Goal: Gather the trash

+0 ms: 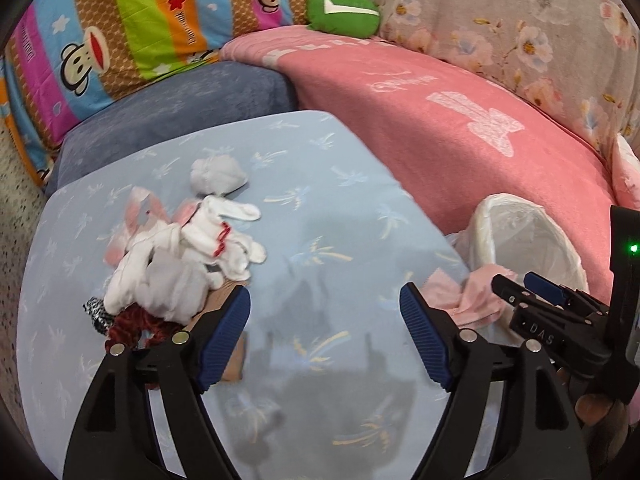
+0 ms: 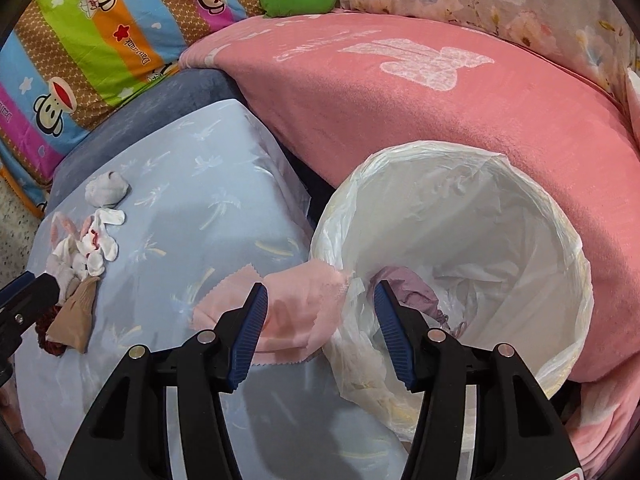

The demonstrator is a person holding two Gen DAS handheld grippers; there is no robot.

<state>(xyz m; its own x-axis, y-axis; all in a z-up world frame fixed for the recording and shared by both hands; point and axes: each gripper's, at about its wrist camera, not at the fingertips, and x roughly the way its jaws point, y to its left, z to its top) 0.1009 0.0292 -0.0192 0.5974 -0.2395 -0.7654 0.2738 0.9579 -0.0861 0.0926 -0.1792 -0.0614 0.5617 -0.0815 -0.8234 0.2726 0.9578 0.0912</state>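
Note:
A pile of scraps [image 1: 180, 256] lies at the left of the light blue cloth [image 1: 328, 208]: white fabric pieces, grey wads, red yarn and a brown paper. A crumpled white ball [image 1: 218, 174] sits just behind it. My left gripper [image 1: 325, 304] hangs open over bare cloth, right of the pile, with nothing between its fingers. A pink cloth [image 2: 304, 308] lies against the bin with its white liner [image 2: 440, 152]. My right gripper [image 2: 320, 296] stands open above this cloth, its pads apart from it. A purple scrap [image 2: 412, 288] lies inside the bin.
A pink blanket [image 1: 460, 128] covers the seat behind the bin. A striped cartoon quilt [image 1: 120, 32], a green cushion [image 1: 344, 10] and a floral cover [image 1: 520, 20] stand at the back. A blue-grey cushion [image 1: 180, 108] borders the cloth's far edge.

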